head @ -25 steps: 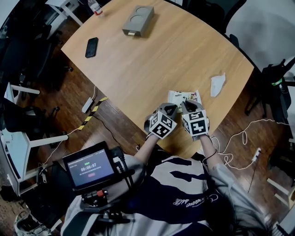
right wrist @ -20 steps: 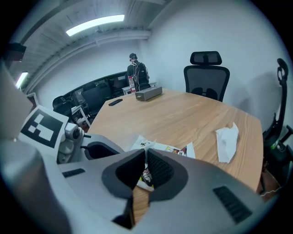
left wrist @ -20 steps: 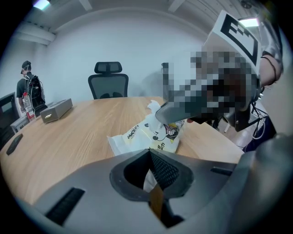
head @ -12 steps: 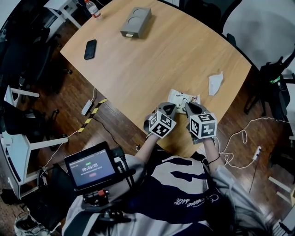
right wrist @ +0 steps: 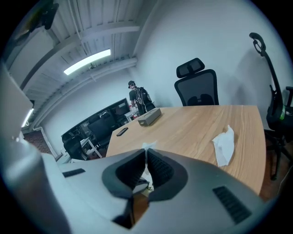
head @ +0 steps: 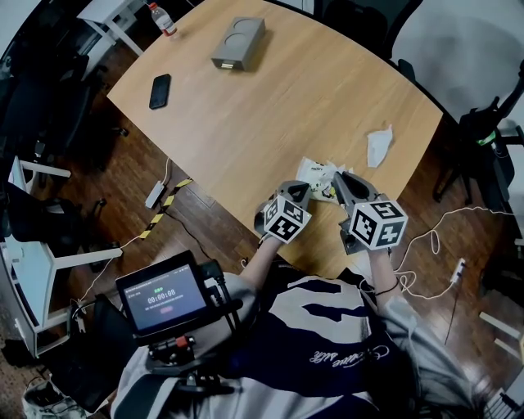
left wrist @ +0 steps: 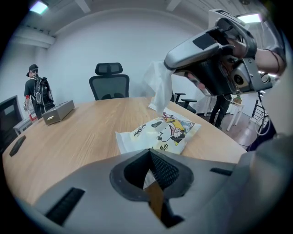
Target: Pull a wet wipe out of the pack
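The wet wipe pack [head: 309, 173], white with a cartoon print, lies near the table's front edge; it also lies just ahead of the jaws in the left gripper view [left wrist: 165, 129]. My left gripper [head: 300, 191] [left wrist: 149, 153] is shut on the pack's near edge. My right gripper [head: 337, 177] [right wrist: 146, 153] is shut on a white wipe [right wrist: 147, 146]. In the left gripper view that wipe [left wrist: 158, 89] hangs from the raised right gripper [left wrist: 170, 66] down to the pack's top.
A loose crumpled wipe [head: 378, 146] [right wrist: 224, 146] lies on the table to the right. A grey box [head: 238, 42], a black phone [head: 160, 91] and a bottle [head: 162, 18] sit at the far side. Office chairs stand around the table, and a person [left wrist: 35, 89] stands in the background.
My right gripper has risen off the pack and tilted, drawing the white wipe up with it. The left gripper and the pack have stayed in place.
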A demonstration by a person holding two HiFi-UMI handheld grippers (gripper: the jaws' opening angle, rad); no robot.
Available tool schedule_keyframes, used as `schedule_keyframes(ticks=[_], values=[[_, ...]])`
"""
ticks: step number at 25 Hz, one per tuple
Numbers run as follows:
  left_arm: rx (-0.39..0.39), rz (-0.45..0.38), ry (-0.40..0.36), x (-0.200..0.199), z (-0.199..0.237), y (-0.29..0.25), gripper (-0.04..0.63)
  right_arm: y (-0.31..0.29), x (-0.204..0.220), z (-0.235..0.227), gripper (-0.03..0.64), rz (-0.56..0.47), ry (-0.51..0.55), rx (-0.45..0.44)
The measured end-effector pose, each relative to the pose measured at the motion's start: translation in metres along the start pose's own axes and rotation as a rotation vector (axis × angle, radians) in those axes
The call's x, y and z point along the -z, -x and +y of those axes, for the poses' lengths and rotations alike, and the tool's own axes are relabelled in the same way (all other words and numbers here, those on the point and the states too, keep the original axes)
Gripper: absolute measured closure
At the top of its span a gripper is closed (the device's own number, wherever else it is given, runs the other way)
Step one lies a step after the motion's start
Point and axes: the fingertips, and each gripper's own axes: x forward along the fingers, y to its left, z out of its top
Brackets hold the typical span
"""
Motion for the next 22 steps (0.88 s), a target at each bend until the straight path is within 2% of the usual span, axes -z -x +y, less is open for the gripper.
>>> schedule_keyframes(ticks=[2,4,8,10,12,16,22], values=[[0.028,0.0,0.026,0.001,-0.006,0.0,0.592,0.016,-0.001,0.001,0.606,-0.021,0.011,-0.001],[0.057,-0.034,0.089,-0.003,-0.005,0.002,0.592,0.028,0.001,0.0,0.606,-0.033,0.016,0.0],[0.063,-0.137,0.337,-0.013,0.007,0.017,0.592,0.042,0.004,-0.006,0.606,-0.035,0.006,0.002],[0.07,-0.178,0.434,-0.019,0.009,0.024,0.592,0.047,0.003,-0.009,0.606,-0.034,0.0,0.001],[0.075,-0.198,0.462,-0.024,0.003,0.031,0.592,0.055,0.004,-0.012,0.606,-0.033,-0.005,-0.001],[0.079,-0.238,0.463,-0.04,-0.026,0.049,0.592,0.085,0.015,-0.019,0.606,-0.035,-0.012,-0.009],[0.079,-0.382,0.554,-0.077,-0.07,0.079,0.592,0.127,0.036,-0.033,0.606,-0.032,-0.015,-0.04]])
